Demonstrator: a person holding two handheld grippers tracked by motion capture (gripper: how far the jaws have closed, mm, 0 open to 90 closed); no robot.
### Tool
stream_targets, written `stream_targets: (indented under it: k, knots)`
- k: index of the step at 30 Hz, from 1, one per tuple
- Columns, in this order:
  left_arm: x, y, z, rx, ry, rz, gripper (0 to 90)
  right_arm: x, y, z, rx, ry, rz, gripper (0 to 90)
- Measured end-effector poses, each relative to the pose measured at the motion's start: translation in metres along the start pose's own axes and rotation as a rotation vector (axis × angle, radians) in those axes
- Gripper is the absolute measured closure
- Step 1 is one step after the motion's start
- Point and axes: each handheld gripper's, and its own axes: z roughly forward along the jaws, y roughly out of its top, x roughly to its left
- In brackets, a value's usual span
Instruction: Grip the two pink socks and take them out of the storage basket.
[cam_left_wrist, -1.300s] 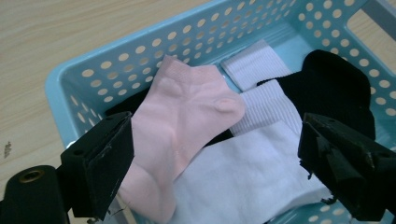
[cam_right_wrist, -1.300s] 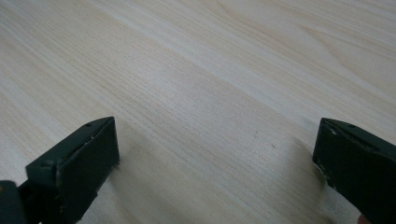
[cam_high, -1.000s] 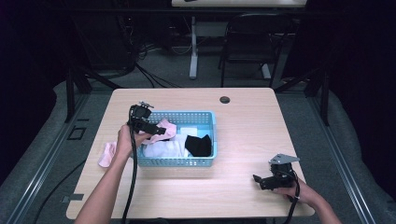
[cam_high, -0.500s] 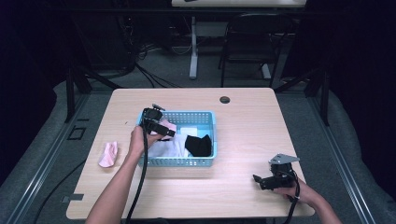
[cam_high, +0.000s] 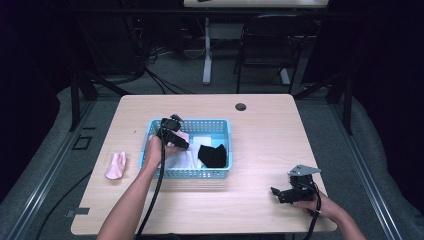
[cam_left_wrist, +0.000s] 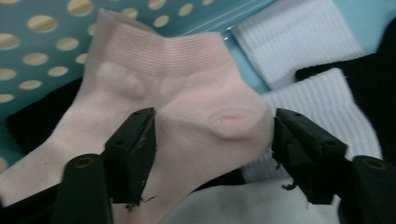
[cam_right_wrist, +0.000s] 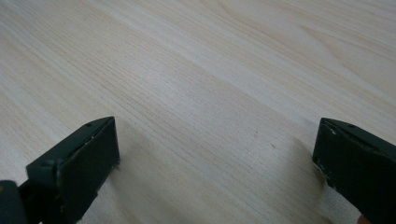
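The pink sock lies in the left part of the blue basket, on other socks. The left gripper has just been closing around its heel, jaws not yet pressing. The sock looks soft, light and limp, so a pinch at the thick heel fold seems best. The right gripper rests open on the table.

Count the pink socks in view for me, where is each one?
2. One pink sock lies in the blue basket, between the left gripper jaws, which have just been closing. The other pink sock lies on the table left of the basket. More may be buried.

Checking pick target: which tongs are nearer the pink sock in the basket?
Left. The left tongs straddle the pink sock inside the blue basket; the right tongs rest on bare table, well away.
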Motion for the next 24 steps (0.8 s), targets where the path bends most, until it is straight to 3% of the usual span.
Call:
stream_targets:
  k: [9,10,15,24]
  knots:
    - [0.005,-0.001,-0.003,0.004,0.036,-0.012,56.6,0.000,0.000,0.000,0.001,0.000,-0.001,0.0]
    - [0.005,-0.001,-0.003,0.007,0.038,-0.010,64.0,0.000,0.000,0.000,0.001,0.001,-0.001,0.0]
    - [0.008,-0.002,-0.006,-0.003,0.050,-0.013,81.4,0.000,0.000,0.000,0.001,0.000,-0.001,0.0]
    - [0.009,-0.003,-0.016,-0.029,0.050,0.006,86.1,0.000,0.000,0.000,0.000,0.000,-0.001,0.0]
